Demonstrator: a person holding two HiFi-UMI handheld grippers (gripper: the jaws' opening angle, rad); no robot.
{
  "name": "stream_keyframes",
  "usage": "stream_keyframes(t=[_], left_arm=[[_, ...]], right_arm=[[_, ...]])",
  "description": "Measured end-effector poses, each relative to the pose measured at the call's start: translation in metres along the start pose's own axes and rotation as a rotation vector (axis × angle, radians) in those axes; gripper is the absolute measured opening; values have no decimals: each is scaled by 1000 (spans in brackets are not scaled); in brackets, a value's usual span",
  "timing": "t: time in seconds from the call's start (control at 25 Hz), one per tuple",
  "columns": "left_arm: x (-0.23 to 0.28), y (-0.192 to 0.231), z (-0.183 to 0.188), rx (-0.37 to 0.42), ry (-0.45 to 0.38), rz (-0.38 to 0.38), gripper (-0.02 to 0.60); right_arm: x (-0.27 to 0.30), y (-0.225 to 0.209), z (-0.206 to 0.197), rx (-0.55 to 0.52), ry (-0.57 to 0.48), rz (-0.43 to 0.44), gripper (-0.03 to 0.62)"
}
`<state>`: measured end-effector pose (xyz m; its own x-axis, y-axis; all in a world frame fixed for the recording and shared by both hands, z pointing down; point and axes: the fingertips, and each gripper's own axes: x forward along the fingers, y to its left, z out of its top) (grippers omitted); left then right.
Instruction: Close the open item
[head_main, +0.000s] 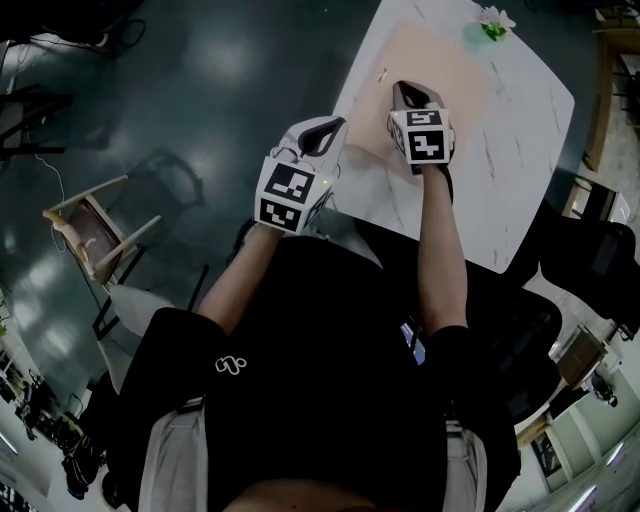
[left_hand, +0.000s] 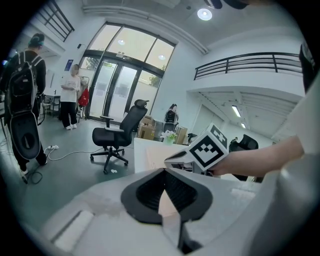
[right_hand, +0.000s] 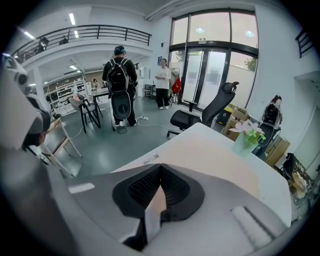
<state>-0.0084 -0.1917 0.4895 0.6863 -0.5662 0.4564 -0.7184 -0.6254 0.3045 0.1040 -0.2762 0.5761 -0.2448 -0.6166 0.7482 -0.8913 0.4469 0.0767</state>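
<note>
Checking all three views for the open item: none found. Nothing with a lid, door, drawer or flap shows on or near the table (head_main: 520, 130). I cannot tell where it is; it is either out of frame or not set out. My read on status: not started, and the whole closing step is left.

On the table (white marble-look top):
- pale peach mat (head_main: 440, 60) over the middle
- small flower vase (head_main: 490, 24) at the far end
- small tag (head_main: 381, 74) near the left edge, at the mat's border

Grippers:
- the left gripper (head_main: 336, 123) is held up just off the table's near-left corner, over the floor. Jaw tips are together with nothing between them.
- the right gripper (head_main: 400, 88) is raised over the near part of the table at the mat's corner. Its jaws are also pressed together and empty. The left gripper view shows it clear of the tabletop.

Writing:
- the tag has dark print, too small to read in either view that shows it
- the marker cubes carry only black-and-white square patterns, no text
- small white looped logo (head_main: 231, 365) on the person's black shirt, no letters legible
- no brand visible on either gripper

Off the table: a black office chair (right_hand: 200, 117) beyond its far side and a wooden chair (head_main: 95, 225) well to its left. Two people stand further off by the glass doors.
</note>
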Motion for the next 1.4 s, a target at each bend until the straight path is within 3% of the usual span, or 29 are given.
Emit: stream_keyframes(t=[0.24, 0.6, 1.0, 1.4], left_arm=[[-1, -1, 10, 18, -17, -20, 0], [9, -20, 52, 72, -104, -69, 0], [-6, -78, 95, 127, -216, -144, 0], [-35, -119, 135, 218, -355, -160, 0]], right_arm=[[-45, -9, 21, 124, -161, -44, 3], [-140, 1, 37, 237, -394, -24, 2], [-246, -17, 35, 331, -604, -164, 2], [-313, -34, 31, 428, -807, -320, 2]])
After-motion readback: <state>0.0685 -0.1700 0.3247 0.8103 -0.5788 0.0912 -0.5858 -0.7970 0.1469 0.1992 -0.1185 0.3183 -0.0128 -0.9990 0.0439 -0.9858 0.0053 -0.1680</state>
